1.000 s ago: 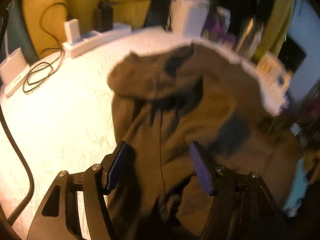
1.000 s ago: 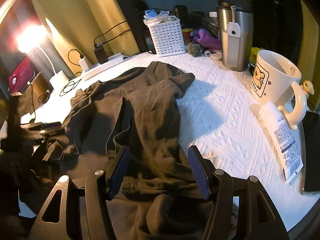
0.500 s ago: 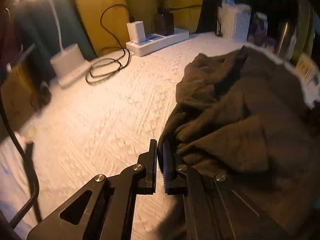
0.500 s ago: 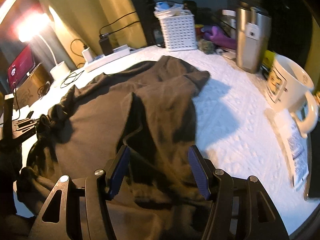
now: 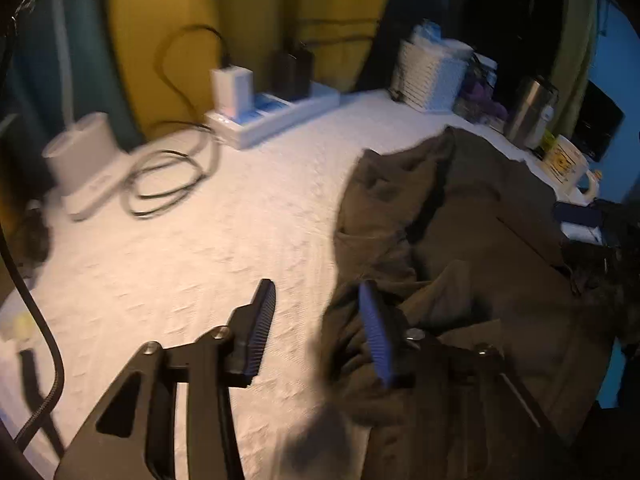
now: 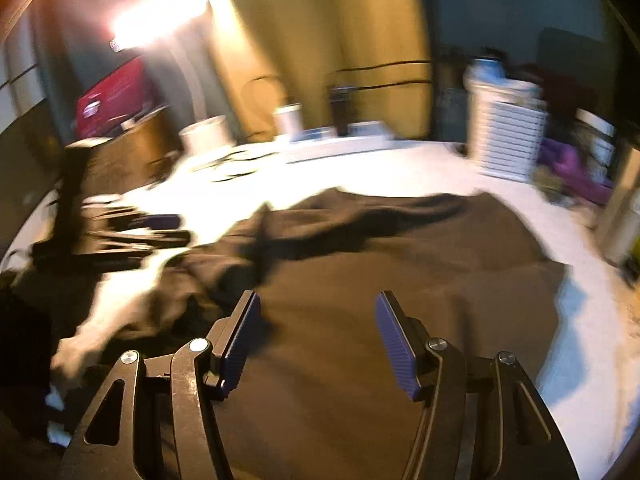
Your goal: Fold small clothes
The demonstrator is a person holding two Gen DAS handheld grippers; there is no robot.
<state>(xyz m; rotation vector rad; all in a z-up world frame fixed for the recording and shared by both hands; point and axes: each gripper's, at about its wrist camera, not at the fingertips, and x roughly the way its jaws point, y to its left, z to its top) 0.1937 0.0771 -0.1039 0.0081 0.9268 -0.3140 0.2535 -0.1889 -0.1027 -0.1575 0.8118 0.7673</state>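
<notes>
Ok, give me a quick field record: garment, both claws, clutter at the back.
garment: dark brown garment, crumpled, spread on white textured cover
left claw: jaws opening, nothing between them, garment edge beside its right finger
right claw: open, over the garment, gripping nothing
back clutter: power strip, white basket, steel tumbler, mug
</notes>
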